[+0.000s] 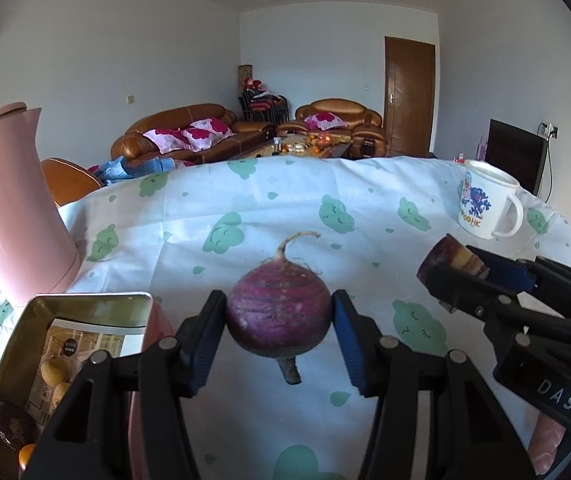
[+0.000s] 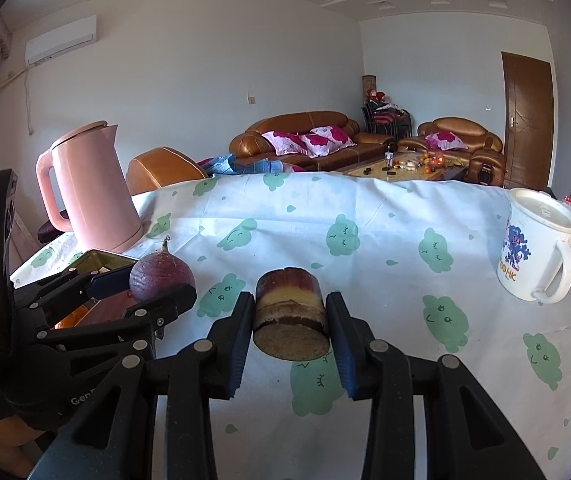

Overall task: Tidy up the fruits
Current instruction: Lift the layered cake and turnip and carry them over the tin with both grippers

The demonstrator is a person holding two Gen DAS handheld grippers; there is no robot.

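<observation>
Above a cloud-print tablecloth [image 1: 269, 208], the left gripper [image 1: 279, 320] clamps a purple turnip [image 1: 279, 312], root tail up and stem stub down, its axis near vertical. The right gripper [image 2: 290, 320] pinches a sugarcane segment [image 2: 291, 312], its long axis pointing forward, cut end facing the camera. Both appear mid-carry; next probably comes lowering the turnip into the open tin [image 1: 85, 300] beside the pink kettle [image 1: 13, 208].

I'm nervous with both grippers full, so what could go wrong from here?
The round purple vegetable is pinched only at its sides by the left gripper, so it may roll out. The sugarcane piece in the right gripper could likewise slip. The two grippers sit close together, so they may bump near the tin.
</observation>
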